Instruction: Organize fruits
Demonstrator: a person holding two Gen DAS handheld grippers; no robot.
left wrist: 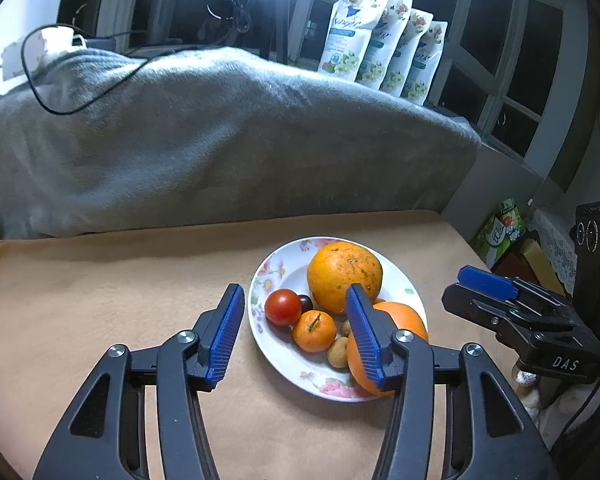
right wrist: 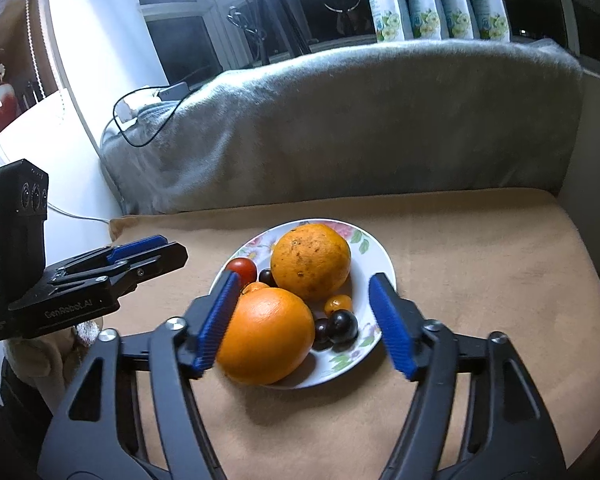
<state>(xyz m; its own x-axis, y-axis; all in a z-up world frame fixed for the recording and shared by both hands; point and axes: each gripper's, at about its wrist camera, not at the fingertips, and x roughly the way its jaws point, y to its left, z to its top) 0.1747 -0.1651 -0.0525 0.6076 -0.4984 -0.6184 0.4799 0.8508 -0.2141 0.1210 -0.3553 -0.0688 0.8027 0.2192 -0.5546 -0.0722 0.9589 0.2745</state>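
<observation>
A white floral plate point(left wrist: 408, 292) point(right wrist: 376, 256) sits on a tan cloth and holds two large oranges point(left wrist: 344, 274) point(right wrist: 310, 260), the nearer one point(right wrist: 266, 336) at the rim, a red tomato point(left wrist: 283, 307), a small mandarin point(left wrist: 314, 331), dark grapes point(right wrist: 342, 325) and small tan fruits point(left wrist: 337, 353). My left gripper point(left wrist: 296, 336) is open and empty just above the plate's near left side. My right gripper point(right wrist: 304, 326) is open around the nearer orange, its left pad touching or nearly touching it. Each gripper shows in the other's view, the right point(left wrist: 488, 284) and the left point(right wrist: 140, 250).
A grey blanket-covered cushion point(left wrist: 220, 140) rises behind the tan cloth point(left wrist: 100, 300). Detergent pouches point(left wrist: 380, 40) stand on the sill behind it. A cable and power strip point(left wrist: 40, 52) lie at the far left. Boxes point(left wrist: 508, 236) sit beyond the right edge.
</observation>
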